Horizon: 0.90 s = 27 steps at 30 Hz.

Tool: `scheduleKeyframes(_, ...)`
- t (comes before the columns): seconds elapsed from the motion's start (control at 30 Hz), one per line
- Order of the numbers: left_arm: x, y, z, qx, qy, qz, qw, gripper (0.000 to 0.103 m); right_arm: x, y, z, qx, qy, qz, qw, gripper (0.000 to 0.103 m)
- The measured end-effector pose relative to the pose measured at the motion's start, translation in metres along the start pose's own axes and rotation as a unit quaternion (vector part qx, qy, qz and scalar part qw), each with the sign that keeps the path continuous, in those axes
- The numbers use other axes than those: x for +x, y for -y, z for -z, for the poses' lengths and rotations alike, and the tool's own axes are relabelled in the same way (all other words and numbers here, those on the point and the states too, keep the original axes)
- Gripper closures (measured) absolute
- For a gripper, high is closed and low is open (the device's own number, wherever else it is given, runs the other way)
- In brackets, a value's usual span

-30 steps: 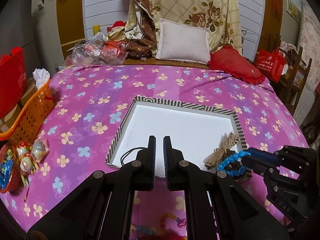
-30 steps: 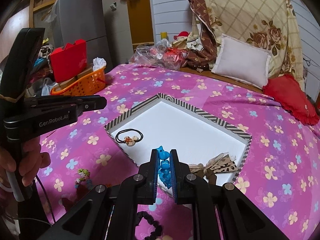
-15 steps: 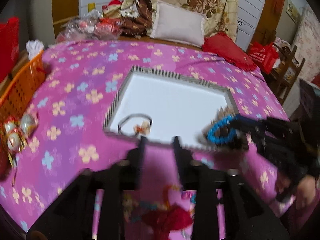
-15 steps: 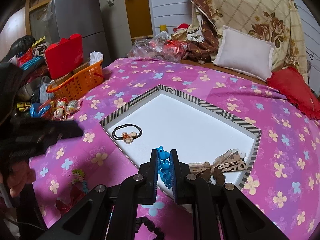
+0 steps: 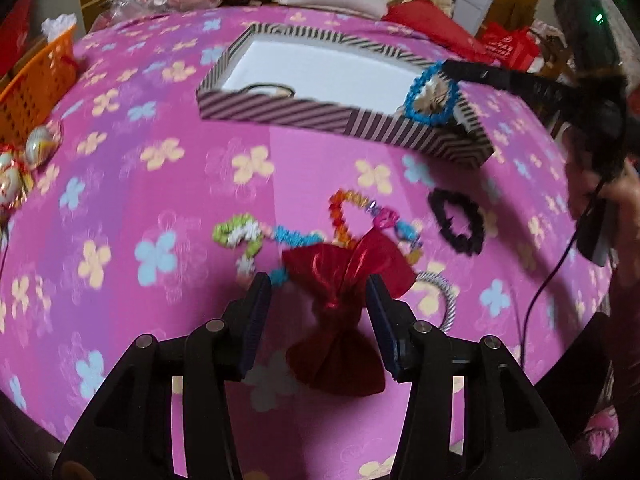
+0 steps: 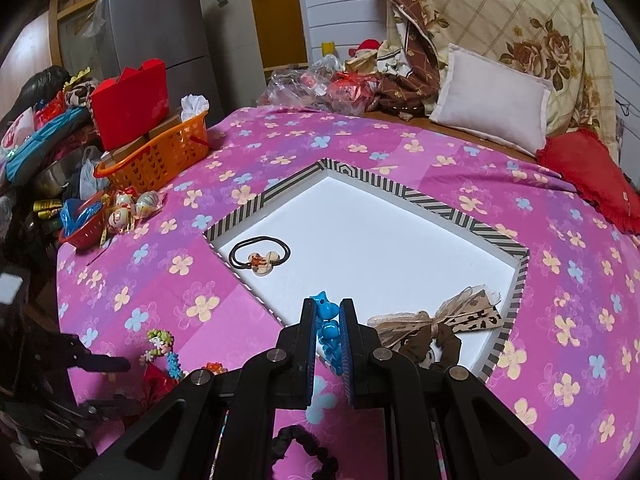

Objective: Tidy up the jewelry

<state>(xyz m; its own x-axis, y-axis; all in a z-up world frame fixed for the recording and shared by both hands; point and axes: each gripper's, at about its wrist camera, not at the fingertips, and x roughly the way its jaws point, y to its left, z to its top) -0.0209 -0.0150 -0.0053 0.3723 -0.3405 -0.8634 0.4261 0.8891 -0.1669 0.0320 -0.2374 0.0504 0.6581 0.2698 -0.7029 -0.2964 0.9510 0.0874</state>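
Motion blur softens much of the left wrist view, and the striped box hides most of its own floor there, showing only the rim of a black hair tie above the near wall. The right wrist view looks down into the same box, where the black hair tie with a pale mouse-shaped charm lies near the left corner and a beige ribbon bow on a brown scrunchie rests against the right wall, partly masked by the gripper. The right gripper has its fingers narrowed onto a blue bead bracelet, held over the box's near edge; from the left wrist view the bracelet hangs as a ring at that fingertip. The left gripper hangs with fingers spread wide on either side of a red satin bow on the pink flowered bedspread, without touching it. Beyond the bow lie a multicoloured bead string, a black scrunchie and a silver hoop, half covered by the bow.
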Motion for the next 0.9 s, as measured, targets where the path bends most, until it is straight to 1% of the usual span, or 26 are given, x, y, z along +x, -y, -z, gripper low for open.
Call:
scheduleKeyframes(0.1, 0.007, 0.004, 0.007, 0.004, -0.008, -0.018, 0.9998, 0.053, 0.0, -0.002, 0.001, -0.001, -0.001, 0.0, 1.0, 0.093)
scheduleKeyframes(0.13, 0.01, 0.007, 0.009, 0.008, -0.012, -0.023, 0.9996, 0.049, 0.0, -0.002, 0.001, -0.001, -0.002, -0.001, 1.0, 0.093)
scheduleKeyframes(0.17, 0.013, 0.009, 0.012, 0.012, -0.016, -0.028, 0.9994, 0.048, 0.0, -0.003, 0.001, -0.001, -0.002, -0.001, 1.0, 0.093)
scheduleKeyframes(0.27, 0.024, 0.013, 0.017, 0.026, -0.028, -0.045, 0.9983, 0.047, 0.0, -0.003, 0.0, -0.001, -0.002, -0.001, 1.0, 0.093)
scheduleKeyframes(0.33, 0.025, 0.019, 0.02, 0.04, -0.018, -0.056, 0.9975, 0.048, 0.0, -0.004, 0.0, -0.001, -0.002, -0.001, 1.0, 0.093)
scheduleKeyframes(0.4, 0.024, 0.024, 0.022, 0.053, -0.012, -0.06, 0.9968, 0.07, 0.0, -0.004, 0.0, -0.001, -0.002, 0.0, 1.0, 0.093)
scheduleKeyframes(0.43, 0.024, 0.025, 0.022, 0.056, -0.012, -0.058, 0.9967, 0.084, 0.0, -0.004, 0.0, -0.001, -0.002, -0.001, 1.0, 0.093)
scheduleKeyframes(0.47, 0.024, 0.024, 0.021, 0.053, -0.016, -0.049, 0.9973, 0.087, 0.0, -0.003, 0.0, 0.0, -0.002, -0.001, 1.0, 0.093)
scheduleKeyframes(0.5, 0.023, 0.023, 0.019, 0.047, -0.015, -0.038, 0.9981, 0.088, 0.0, -0.004, 0.0, 0.001, -0.001, -0.001, 1.0, 0.093)
scheduleKeyframes(0.6, 0.014, 0.02, 0.011, 0.036, 0.008, -0.042, 0.9984, 0.089, -0.001, -0.006, 0.0, 0.001, 0.0, -0.002, 1.0, 0.093)
scheduleKeyframes(0.7, 0.003, 0.013, -0.003, 0.013, 0.029, -0.035, 0.9989, 0.089, -0.005, -0.009, 0.002, 0.001, 0.002, -0.005, 1.0, 0.093)
scheduleKeyframes(0.77, -0.003, 0.011, -0.013, 0.005, 0.043, -0.041, 0.9982, 0.089, -0.01, -0.01, 0.003, 0.002, 0.006, -0.008, 1.0, 0.093)
scheduleKeyframes(0.9, -0.007, 0.006, -0.035, -0.022, 0.06, -0.038, 0.9972, 0.089, -0.018, -0.012, 0.003, 0.002, 0.013, -0.012, 1.0, 0.093)
